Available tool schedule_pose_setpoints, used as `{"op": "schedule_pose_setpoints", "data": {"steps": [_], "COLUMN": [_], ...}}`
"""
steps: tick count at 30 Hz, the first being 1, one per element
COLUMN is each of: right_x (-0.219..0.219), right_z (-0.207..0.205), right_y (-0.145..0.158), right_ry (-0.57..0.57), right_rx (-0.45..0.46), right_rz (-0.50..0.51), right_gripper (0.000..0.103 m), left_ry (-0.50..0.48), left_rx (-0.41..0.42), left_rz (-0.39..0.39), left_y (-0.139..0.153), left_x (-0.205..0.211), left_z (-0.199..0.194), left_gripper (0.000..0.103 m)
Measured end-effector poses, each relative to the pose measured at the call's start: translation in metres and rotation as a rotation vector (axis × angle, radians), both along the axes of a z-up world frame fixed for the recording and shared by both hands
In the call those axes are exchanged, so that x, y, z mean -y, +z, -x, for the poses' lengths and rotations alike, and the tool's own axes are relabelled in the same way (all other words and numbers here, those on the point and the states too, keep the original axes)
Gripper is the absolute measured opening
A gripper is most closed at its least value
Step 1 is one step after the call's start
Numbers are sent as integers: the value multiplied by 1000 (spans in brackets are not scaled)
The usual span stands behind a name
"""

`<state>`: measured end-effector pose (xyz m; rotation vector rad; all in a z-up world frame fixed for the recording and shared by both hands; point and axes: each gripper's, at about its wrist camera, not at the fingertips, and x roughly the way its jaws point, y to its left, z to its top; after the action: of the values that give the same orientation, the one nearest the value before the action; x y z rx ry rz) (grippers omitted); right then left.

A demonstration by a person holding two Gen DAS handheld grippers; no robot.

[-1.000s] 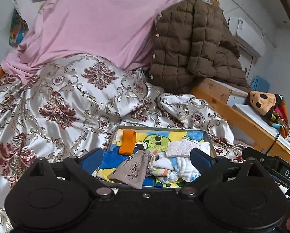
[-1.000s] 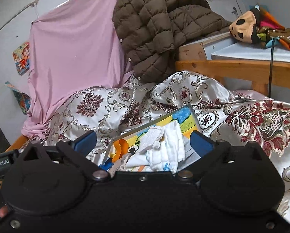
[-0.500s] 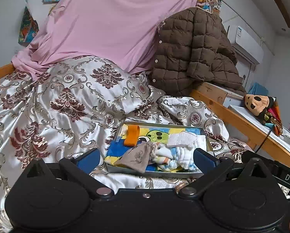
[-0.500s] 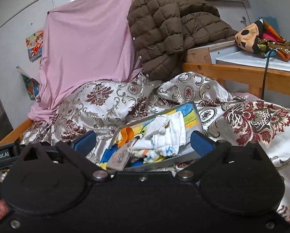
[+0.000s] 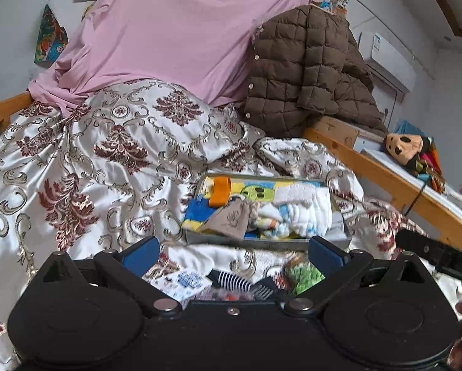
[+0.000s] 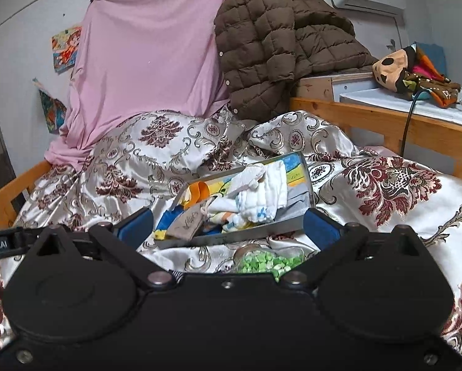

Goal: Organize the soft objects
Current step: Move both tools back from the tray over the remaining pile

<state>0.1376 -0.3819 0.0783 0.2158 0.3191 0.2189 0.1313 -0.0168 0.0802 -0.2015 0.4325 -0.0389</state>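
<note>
Both grippers, left gripper (image 5: 234, 252) and right gripper (image 6: 228, 225), gape wide, empty, before one tray (image 5: 262, 242) with one orange band (image 5: 220, 190).

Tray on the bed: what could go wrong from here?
The tray sits tilted on rumpled bedding, so pressing into it may tip it. The grey pouch overhangs its near rim and could slide out. Loose items such as the striped sock lie under the open left gripper, partly hidden.

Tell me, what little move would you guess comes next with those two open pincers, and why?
Probably lowering the left gripper onto the striped sock. Both it and the right gripper are open and empty, the tray already holds cloths and a pouch, and the sock lies loose on the bedspread just under the left fingers.
</note>
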Motion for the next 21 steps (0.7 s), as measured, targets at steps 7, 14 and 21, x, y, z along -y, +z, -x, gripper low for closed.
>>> {"op": "schedule_pose_setpoints", "data": {"steps": [7,14,21], "right_x": [-20,-34,-47], "right_z": [26,44,60], "right_y": [0,1,-5], "right_ry": [20,29,43], "right_rx": [-3,-11,-37], "right_rz": [57,103,149], "right_gripper": [102,102,102], "left_ry": [-2,1,-10], "left_rx": [-35,-57,-91], "left_rz": [-11,-34,-40], "left_y": [-18,-34,-44], "left_x": [-10,-16,-19], "left_z": [22,36,41], "left_gripper": [102,102,102]}}
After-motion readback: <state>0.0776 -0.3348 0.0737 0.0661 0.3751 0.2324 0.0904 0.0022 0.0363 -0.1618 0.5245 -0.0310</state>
